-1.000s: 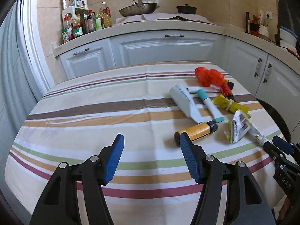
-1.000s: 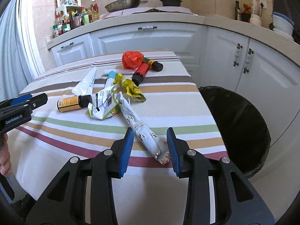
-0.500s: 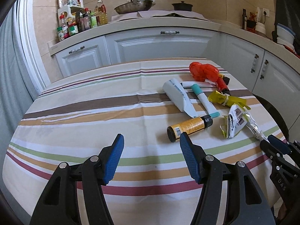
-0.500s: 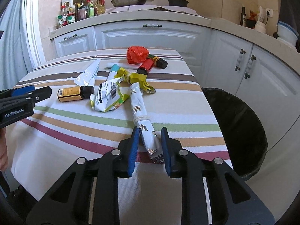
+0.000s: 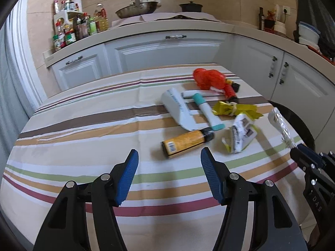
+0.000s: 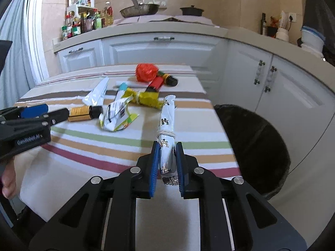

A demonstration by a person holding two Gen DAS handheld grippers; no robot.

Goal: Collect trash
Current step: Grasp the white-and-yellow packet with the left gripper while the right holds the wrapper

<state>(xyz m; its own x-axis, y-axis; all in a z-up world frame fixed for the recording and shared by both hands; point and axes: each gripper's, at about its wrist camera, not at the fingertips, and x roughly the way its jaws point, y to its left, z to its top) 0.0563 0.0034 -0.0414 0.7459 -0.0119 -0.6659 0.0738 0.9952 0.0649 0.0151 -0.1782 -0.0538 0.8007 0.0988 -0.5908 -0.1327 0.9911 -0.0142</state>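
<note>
Silver wrapper (image 6: 166, 133) between closing right gripper (image 6: 167, 165) pads; black bin (image 6: 255, 144) beside; left gripper (image 5: 168, 175) spread, empty.

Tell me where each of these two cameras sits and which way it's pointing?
Left wrist view: on the left gripper, looking down across the striped table; its open fingers show.
Right wrist view: on the right gripper, fingers closing on a silver wrapper, bin to the right; a hand shows.
Shared: the orange bottle.
</note>
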